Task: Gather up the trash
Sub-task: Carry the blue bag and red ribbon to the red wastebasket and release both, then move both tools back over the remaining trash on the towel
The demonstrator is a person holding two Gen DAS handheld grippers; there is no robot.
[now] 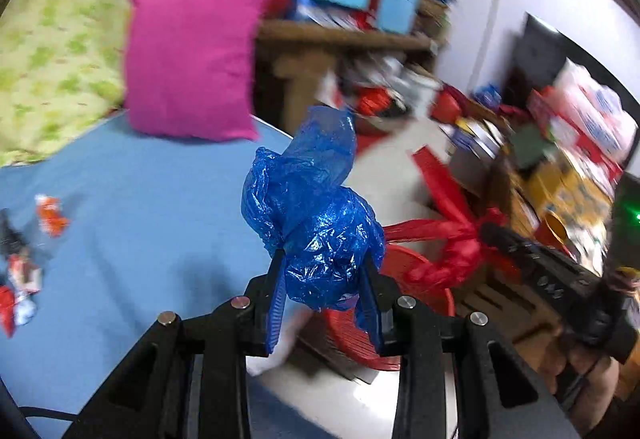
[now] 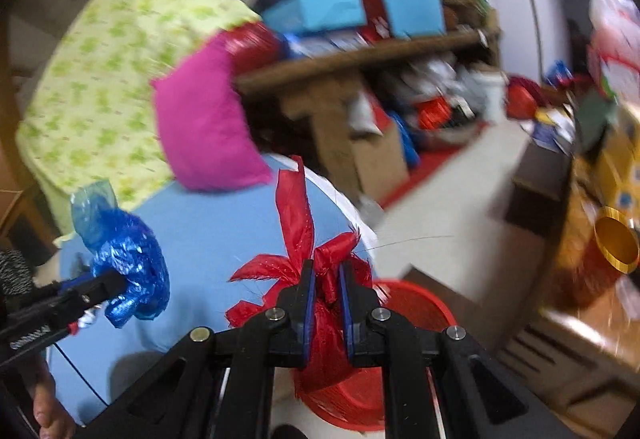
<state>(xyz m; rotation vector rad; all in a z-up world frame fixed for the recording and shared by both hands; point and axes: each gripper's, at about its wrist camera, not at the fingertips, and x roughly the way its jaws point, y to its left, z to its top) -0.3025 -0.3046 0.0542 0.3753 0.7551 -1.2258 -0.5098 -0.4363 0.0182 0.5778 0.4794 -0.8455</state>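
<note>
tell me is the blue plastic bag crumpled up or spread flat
Crumpled up: the blue plastic bag is a wrinkled wad pinched between the fingers of the left tool, held in the air above the light blue bedsheet.

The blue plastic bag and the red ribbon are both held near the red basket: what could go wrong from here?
1. The blue plastic bag bulges beyond the left jaws; loose parts may catch and miss the red basket.
2. The red ribbon has long tails that may hang over the rim.
3. Wrappers on the bed could be forgotten.

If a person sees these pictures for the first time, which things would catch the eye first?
Probably the crumpled blue plastic bag, clamped in the left gripper above the blue bed sheet. Next the red ribbon bundle, pinched in the right gripper over a red basket. Behind, a magenta pillow leans on the bed.
</note>
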